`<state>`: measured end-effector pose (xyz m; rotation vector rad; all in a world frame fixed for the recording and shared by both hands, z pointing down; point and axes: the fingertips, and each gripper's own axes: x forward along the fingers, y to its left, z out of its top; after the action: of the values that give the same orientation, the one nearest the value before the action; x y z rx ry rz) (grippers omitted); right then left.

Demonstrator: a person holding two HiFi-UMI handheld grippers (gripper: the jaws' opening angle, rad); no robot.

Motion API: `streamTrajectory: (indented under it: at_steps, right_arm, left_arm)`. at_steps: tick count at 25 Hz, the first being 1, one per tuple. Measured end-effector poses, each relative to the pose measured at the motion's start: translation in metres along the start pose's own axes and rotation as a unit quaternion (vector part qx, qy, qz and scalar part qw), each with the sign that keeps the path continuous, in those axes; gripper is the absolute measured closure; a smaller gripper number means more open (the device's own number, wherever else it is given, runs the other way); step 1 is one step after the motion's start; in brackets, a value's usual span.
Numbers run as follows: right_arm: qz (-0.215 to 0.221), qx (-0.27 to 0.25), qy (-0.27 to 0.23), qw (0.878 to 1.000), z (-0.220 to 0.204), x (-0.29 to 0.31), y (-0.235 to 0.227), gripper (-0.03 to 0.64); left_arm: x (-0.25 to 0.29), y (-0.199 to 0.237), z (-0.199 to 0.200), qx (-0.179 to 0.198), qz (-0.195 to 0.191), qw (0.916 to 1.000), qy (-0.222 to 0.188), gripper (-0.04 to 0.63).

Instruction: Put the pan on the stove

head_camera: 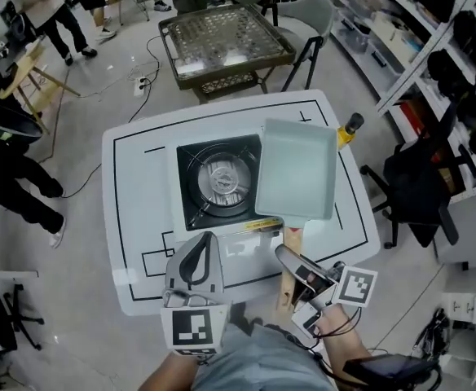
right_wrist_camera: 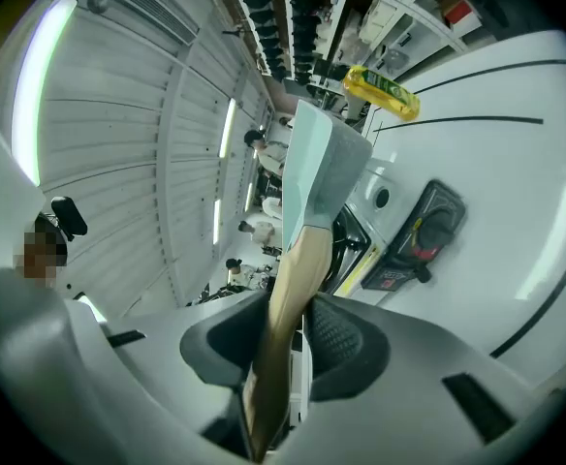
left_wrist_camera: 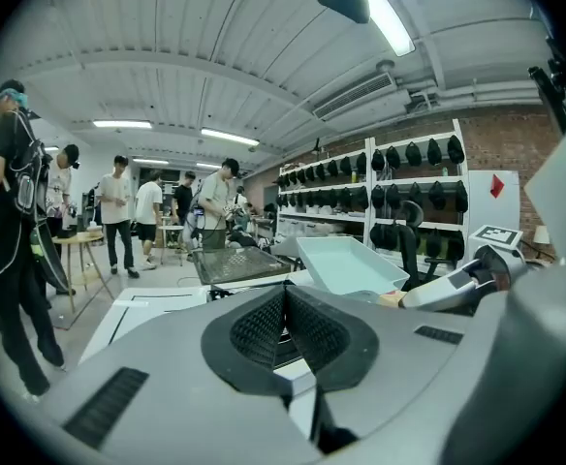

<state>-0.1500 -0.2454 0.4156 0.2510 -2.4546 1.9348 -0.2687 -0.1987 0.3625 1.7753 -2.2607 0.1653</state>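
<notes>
**Head view.** I see the pan [head_camera: 297, 169], a square, shallow vessel in pale mint. Its inside is smooth and matt, and it is empty. Its flat wooden handle [head_camera: 290, 287] runs back toward me into the right tongs [head_camera: 287, 257], which grip it. The pan overlaps the right edge of the stove [head_camera: 218, 177], a white-cased unit with a black top. The stove's round metal burner [head_camera: 222, 177] is uncovered. The stove stands on the white bench [head_camera: 136, 210], which is marked with thin black lines. The left tongs [head_camera: 204, 239] hang over the near part of the bench, to the left of the handle. A yellow bottle [head_camera: 348, 130] stands at the far right edge of the bench.

**Left gripper view.** The ribbed black pads [left_wrist_camera: 254, 332] of the left tongs meet at their tips, closed on nothing. Beyond them and to the right, the pan's rim shows raised above the bench top.

**Right gripper view.** The right tongs are clamped on the pale wood of the handle. The pan shows edge-on beyond them. Just beside it is the stove's black control knob, which carries a red mark. I cannot tell whether the pan touches the stove.
</notes>
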Motion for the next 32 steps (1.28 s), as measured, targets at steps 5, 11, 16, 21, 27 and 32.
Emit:
streamTrajectory:
  at_steps: [5, 11, 16, 21, 27, 32]
  right_arm:
    - [0.011, -0.007, 0.038, 0.999, -0.012, 0.022, 0.003, 0.483]
    - [0.022, -0.008, 0.074, 0.997, -0.024, 0.044, 0.007, 0.483]
    - [0.030, -0.010, 0.101, 0.994, -0.031, 0.061, 0.009, 0.482]
    - [0.039, -0.008, 0.125, 0.991, -0.039, 0.076, 0.011, 0.482]
    - [0.043, -0.003, 0.152, 0.987, -0.049, 0.088, 0.009, 0.482]
    - [0.044, -0.002, 0.164, 0.985, -0.054, 0.096, 0.008, 0.482]
  left_arm:
    - [-0.014, 0.022, -0.003, -0.005, 0.033, 0.9994, -0.003, 0.577]
    - [-0.029, 0.047, -0.007, -0.024, 0.073, 0.9970, -0.003, 0.577]
    - [-0.038, 0.063, -0.007, -0.019, 0.097, 0.9951, -0.005, 0.577]
    - [-0.047, 0.077, -0.010, -0.027, 0.121, 0.9922, -0.004, 0.577]
    - [-0.052, 0.087, -0.011, -0.029, 0.139, 0.9899, -0.002, 0.577]
    - [-0.057, 0.094, -0.012, -0.032, 0.149, 0.9883, 0.000, 0.577]
